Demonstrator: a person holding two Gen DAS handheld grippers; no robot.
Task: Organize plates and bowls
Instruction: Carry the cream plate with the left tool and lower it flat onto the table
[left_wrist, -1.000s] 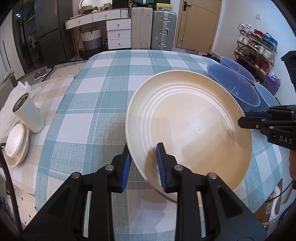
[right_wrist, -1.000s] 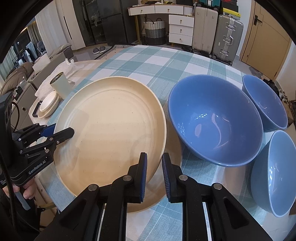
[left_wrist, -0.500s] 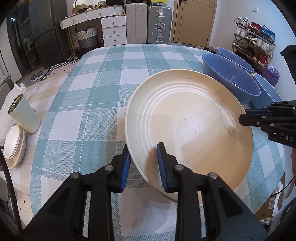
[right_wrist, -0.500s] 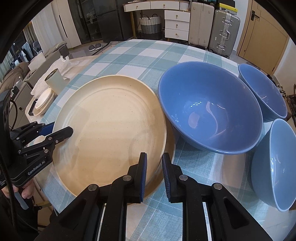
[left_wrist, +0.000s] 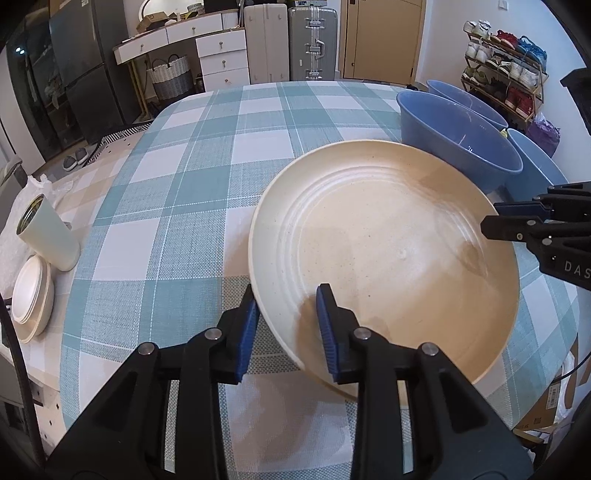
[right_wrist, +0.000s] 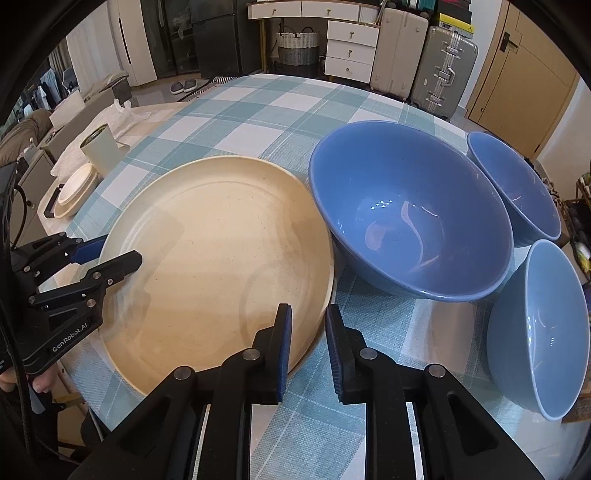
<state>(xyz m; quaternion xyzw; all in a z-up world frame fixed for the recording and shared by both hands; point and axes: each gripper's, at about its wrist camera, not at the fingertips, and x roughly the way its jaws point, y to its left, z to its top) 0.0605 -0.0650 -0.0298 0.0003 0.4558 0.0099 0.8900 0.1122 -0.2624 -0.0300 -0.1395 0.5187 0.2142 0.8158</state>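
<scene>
We hold a gripper in each hand over a round tabletop (left_wrist: 192, 177) covered in a teal-and-white checked cloth. A large cream plate (left_wrist: 384, 251) lies near the front edge of the tabletop, caught at opposite sides of its rim. Our left gripper (left_wrist: 286, 325) straddles the plate's near-left rim, one blue pad (left_wrist: 248, 332) outside and one inside; its jaws are opening, and the pads no longer press on the rim. Our right gripper (right_wrist: 308, 343) sits at the opposite rim with the edge between its jaws, which stand slightly parted; we cannot tell whether they grip it.

Just beside the plate, on its far right, stands a big blue bowl (right_wrist: 410, 210), its side touching or nearly touching the plate. Two smaller blue bowls (right_wrist: 517, 188) (right_wrist: 543, 328) sit beyond it near the tabletop's edge.

Well apart, at the left edge, a pale cup (left_wrist: 48, 236) stands next to a small stack of white dishes (left_wrist: 31, 295).
</scene>
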